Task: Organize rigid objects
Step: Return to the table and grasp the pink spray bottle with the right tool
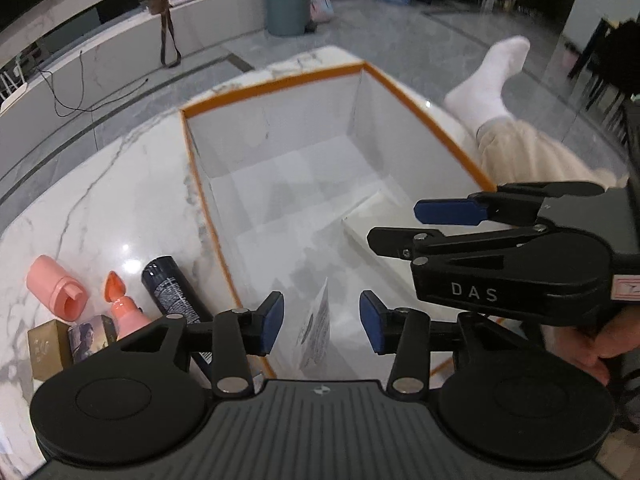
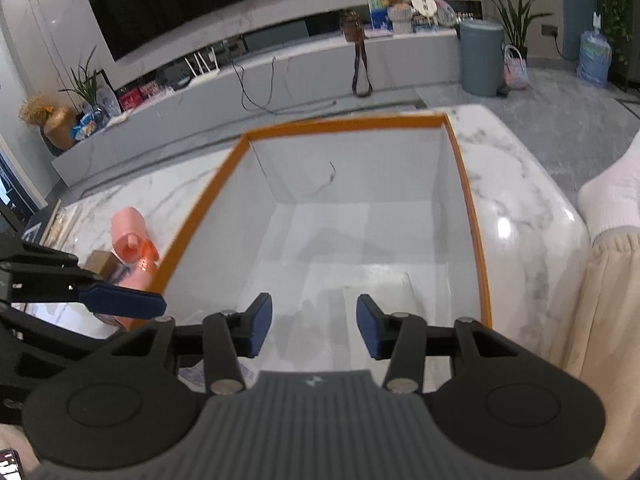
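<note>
over the glossy marble table, an orange-rimmed white rectangular box

The box interior lies mostly open, though a flat white item (possibly a lid) occupies one corner.

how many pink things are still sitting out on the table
2. A pink cylinder lies on its side at the far left; a pink bottle with an orange cap lies right beside it, near the dark can. Others may be hidden.

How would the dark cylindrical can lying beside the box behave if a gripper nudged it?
The dark can lies on its side on glossy marble table, so it would probably roll. It looks rigid, and its smooth round wall may slip between gripper pads.
</note>
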A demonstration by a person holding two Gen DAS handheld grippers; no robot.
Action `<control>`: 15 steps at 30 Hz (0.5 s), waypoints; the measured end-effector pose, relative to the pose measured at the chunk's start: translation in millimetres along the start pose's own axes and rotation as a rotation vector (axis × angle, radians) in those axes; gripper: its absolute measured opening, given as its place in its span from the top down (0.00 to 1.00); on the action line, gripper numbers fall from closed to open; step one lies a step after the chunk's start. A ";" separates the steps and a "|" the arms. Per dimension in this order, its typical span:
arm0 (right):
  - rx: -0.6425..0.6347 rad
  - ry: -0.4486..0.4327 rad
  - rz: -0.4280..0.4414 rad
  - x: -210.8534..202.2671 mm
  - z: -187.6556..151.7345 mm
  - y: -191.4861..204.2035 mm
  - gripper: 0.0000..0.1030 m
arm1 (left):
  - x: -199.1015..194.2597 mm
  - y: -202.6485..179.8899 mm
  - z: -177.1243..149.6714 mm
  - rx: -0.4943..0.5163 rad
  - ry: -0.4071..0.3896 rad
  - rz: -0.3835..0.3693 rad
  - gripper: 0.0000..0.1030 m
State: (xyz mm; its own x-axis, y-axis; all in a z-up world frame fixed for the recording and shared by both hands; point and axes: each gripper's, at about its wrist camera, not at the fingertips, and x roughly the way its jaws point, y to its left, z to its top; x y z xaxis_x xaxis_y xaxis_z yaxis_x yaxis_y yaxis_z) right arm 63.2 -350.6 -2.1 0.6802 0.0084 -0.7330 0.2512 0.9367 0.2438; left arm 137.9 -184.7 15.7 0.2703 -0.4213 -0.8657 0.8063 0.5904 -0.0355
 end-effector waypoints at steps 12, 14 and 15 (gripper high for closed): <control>-0.158 -0.089 0.091 -28.0 -0.1 63.2 0.47 | -74.4 58.6 -33.8 -0.179 -0.174 0.054 0.41; -0.203 -0.085 0.123 -27.5 -3.4 80.7 0.46 | -81.6 71.7 -44.7 -0.202 -0.186 0.074 0.40; -0.226 -0.080 0.139 -26.7 -5.2 89.7 0.46 | -84.3 77.7 -50.4 -0.212 -0.189 0.083 0.38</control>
State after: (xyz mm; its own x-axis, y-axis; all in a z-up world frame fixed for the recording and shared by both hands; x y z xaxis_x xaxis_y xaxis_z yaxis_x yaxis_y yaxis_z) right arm 64.0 -265.0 36.0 0.7516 0.1234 -0.6480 -0.0024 0.9829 0.1844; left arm 151.3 -68.6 60.8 0.4401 -0.4742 -0.7625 0.6549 0.7505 -0.0888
